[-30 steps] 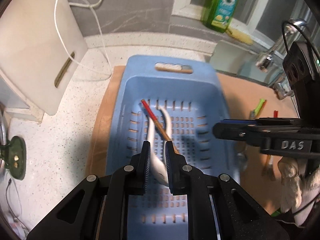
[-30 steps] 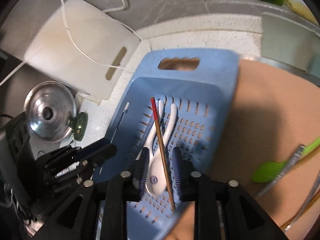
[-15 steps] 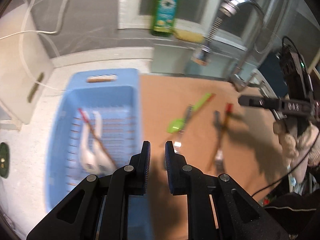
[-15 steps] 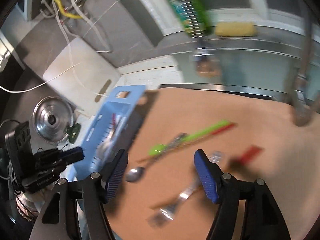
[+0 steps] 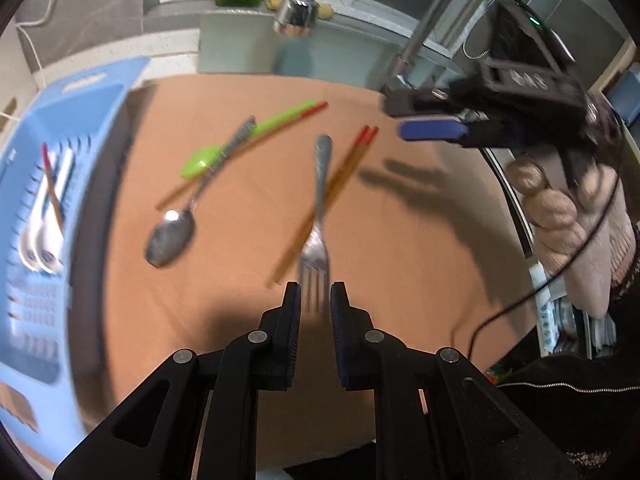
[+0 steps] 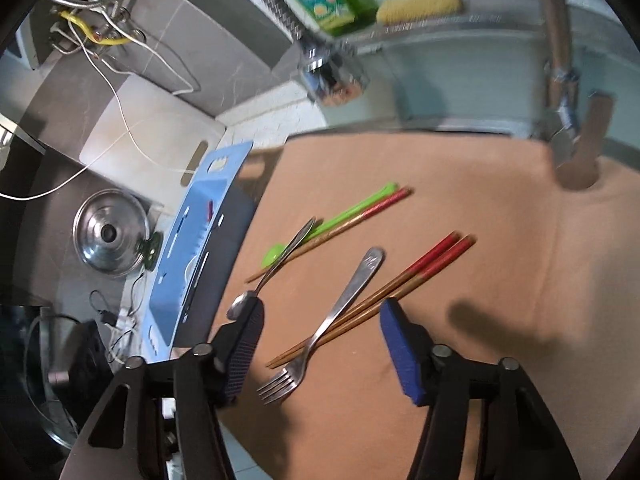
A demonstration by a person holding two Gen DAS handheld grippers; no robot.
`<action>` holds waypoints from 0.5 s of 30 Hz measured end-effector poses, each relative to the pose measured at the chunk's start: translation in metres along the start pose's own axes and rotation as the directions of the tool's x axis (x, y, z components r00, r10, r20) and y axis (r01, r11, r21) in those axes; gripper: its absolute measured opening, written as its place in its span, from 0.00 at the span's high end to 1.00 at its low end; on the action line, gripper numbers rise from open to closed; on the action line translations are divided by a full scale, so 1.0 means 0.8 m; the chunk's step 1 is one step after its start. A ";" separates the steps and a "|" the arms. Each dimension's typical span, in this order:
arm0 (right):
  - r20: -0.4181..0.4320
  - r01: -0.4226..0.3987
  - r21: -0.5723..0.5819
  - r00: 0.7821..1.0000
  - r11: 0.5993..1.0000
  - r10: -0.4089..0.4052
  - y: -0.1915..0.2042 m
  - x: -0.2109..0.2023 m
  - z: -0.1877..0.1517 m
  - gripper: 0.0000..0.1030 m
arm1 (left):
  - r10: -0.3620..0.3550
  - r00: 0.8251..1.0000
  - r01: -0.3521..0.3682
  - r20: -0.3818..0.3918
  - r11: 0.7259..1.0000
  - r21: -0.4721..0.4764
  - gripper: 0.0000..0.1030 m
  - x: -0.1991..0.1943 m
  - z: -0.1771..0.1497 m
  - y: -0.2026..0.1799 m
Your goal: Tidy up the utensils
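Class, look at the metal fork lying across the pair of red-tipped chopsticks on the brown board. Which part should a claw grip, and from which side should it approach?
Grip the fork by its bare upper handle, past the crossing with the chopsticks, probably from above. It lies flat, so straddle the narrow handle crosswise.

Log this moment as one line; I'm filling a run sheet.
left gripper: nearly shut, empty, above fork | right gripper: closing, nothing gripped | basket: two white spoons, one chopstick

Left gripper [image 5: 315, 300] nearly closed above fork [image 5: 319, 216], spoon [image 5: 172, 232] and chopsticks [image 5: 332, 192] on brown mat [image 5: 400, 248]
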State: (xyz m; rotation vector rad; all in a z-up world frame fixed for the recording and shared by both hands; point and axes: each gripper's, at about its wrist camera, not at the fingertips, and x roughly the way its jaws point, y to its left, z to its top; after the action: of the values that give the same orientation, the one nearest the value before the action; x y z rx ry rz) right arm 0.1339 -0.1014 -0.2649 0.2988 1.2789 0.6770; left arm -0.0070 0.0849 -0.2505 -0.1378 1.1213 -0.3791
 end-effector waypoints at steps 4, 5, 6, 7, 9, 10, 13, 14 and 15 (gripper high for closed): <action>-0.072 -0.022 0.050 0.997 0.999 0.025 -0.007 0.033 0.008 0.54 | 0.012 0.999 -0.012 -0.038 1.000 -0.009 0.83 0.013 -0.009 -0.007; -0.081 -0.019 0.062 0.996 0.998 0.024 -0.009 0.039 0.009 0.57 | 0.015 0.999 -0.016 -0.045 1.000 -0.008 0.80 0.016 -0.010 -0.009; -0.089 -0.014 0.075 0.996 0.997 0.021 -0.012 0.046 0.011 0.59 | 0.018 0.998 -0.019 -0.052 1.000 -0.008 0.76 0.019 -0.010 -0.011; -0.095 -0.011 0.084 0.995 0.996 0.019 -0.014 0.052 0.014 0.63 | 0.025 0.998 -0.025 -0.062 1.000 -0.006 0.74 0.022 -0.011 -0.013; -0.105 -0.007 0.104 0.994 0.995 0.018 -0.020 0.061 0.018 0.64 | 0.024 0.997 -0.025 -0.075 1.000 -0.008 0.74 0.026 -0.012 -0.016; -0.111 0.003 0.108 0.994 0.994 0.009 -0.021 0.065 0.020 0.64 | 0.021 0.996 -0.022 -0.084 1.000 -0.008 0.74 0.028 -0.014 -0.017; -0.128 0.027 0.106 0.992 0.994 -0.013 -0.022 0.075 0.026 0.64 | 0.026 0.994 -0.025 -0.103 1.000 0.004 0.74 0.035 -0.014 -0.020; -0.133 0.036 0.105 0.991 0.994 -0.022 -0.022 0.077 0.027 0.64 | 0.029 0.994 -0.028 -0.110 1.000 0.012 0.74 0.037 -0.013 -0.022; -0.137 0.039 0.105 0.990 0.994 -0.024 -0.022 0.079 0.029 0.64 | 0.031 0.993 -0.030 -0.114 0.999 0.016 0.74 0.040 -0.012 -0.022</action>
State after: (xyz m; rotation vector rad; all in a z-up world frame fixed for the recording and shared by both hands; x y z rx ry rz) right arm 0.1694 -0.0724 -0.3177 0.3238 1.4501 0.6110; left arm -0.0077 0.0578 -0.2765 -0.0869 1.2322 -0.3714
